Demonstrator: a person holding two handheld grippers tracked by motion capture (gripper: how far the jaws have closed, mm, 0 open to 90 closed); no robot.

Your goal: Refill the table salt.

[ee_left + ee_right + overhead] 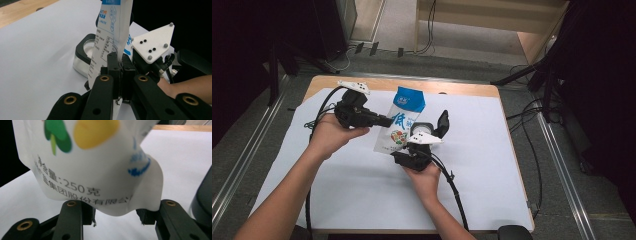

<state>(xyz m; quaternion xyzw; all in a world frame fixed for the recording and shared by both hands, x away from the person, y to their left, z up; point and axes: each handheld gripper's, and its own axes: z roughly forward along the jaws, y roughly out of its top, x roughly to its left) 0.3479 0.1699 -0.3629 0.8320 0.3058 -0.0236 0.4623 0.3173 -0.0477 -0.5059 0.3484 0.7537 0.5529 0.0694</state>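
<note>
Pouch (pixel 401 122) of white and blue printed plastic hangs above the counter (pixel 362 200), held up between both tools. Along its side edge the left gripper (pixel 384 121) has its jaws pressed together on a thin fold of the film, pinching the seam flat. Down at the pouch's bottom end the right gripper (pixel 408 150) has its jaws partly closed around the bulging base, squeezing it so the film dimples inward. Held at two points like this, the pouch stays upright and taut, which I judge steadies it for pouring or tearing open. Just beyond the right jaws, on the white sheet, sits a small clear container (pixel 86 53) with a black rim and its lid (pixel 443 122) flipped up, likely placed there to receive the contents.
</note>
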